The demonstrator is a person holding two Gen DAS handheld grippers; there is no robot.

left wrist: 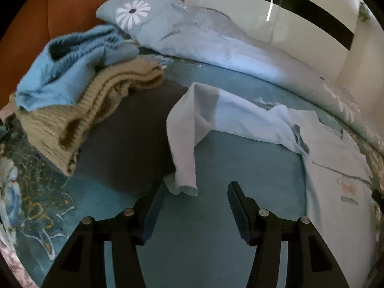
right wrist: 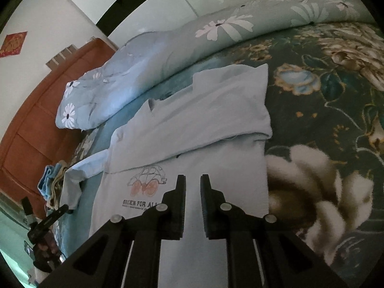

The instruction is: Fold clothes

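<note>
The shirt (right wrist: 192, 129), pale blue, lies flat on the bed (right wrist: 336, 110), at centre of the right wrist view. One sleeve is folded across its chest. In the left wrist view the other sleeve (left wrist: 184, 144) extends from the right of the frame to the centre, its cuff just ahead of the tool tips.

Left tool (left wrist: 195, 192): fingers spread, nothing between them, above the bare bed cover. No contact with the cuff is visible.

Right tool (right wrist: 193, 182): fingers close together with a narrow gap, positioned over the lower front of the shirt. No fabric is pinched between them.

Surroundings, left wrist view:
- Blue sweater (left wrist: 72, 72), upper left, resting on a tan sweater (left wrist: 96, 110).
- Dark cloth (left wrist: 129, 139), under the tan sweater, beside the cuff.
- Duvet (left wrist: 216, 43) with daisy print, bunched along the upper frame.
- Headboard (left wrist: 60, 12), orange-brown, upper left.

The bed cover carries a large floral pattern at the right of the right wrist view.

Print on the shirt front: a car drawing (right wrist: 148, 180) with red wheels, above the text "GREEN FOR ALL". A smaller line below it is illegible.
</note>
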